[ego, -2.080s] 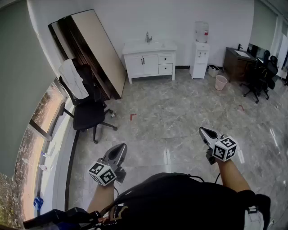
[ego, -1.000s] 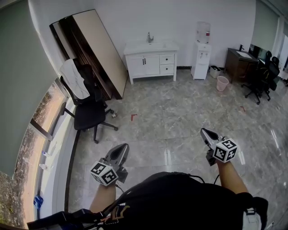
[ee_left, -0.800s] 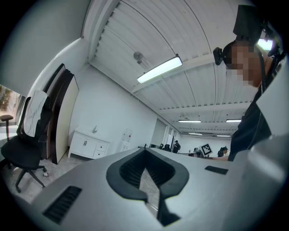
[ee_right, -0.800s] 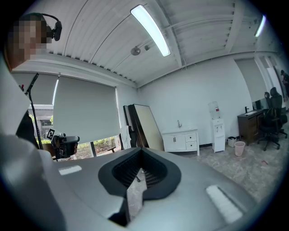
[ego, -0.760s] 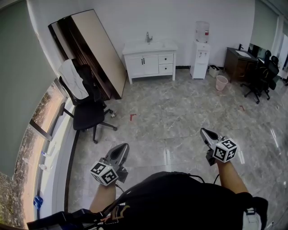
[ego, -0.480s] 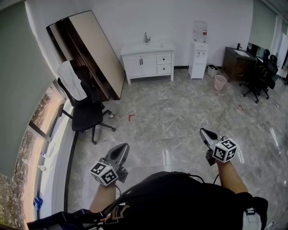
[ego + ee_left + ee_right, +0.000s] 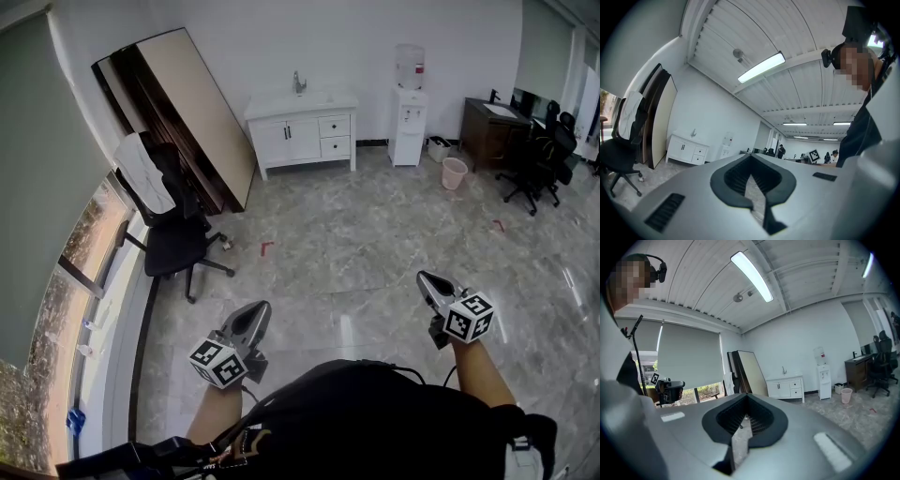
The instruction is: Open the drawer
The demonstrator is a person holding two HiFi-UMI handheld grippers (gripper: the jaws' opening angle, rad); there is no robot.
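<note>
You're on the approach: the drawer (image 7: 336, 126) sits in the white cabinet (image 7: 286, 141) against the far wall, well apart from you. Your left gripper (image 7: 253, 315) and right gripper (image 7: 428, 280) are both closed and empty. Next, walk up and open one to grasp it.

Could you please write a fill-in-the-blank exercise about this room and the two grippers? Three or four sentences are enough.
1. The cabinet has ____ drawers, both on its right side.
2. In the head view, the dispenser stands to the cabinet's ____.
3. The bin near the dispenser is ____ in colour.
4. The left gripper and the right gripper are far from the cabinet, their jaws ____, not open.

Missing words: two; right; pink; shut
</note>
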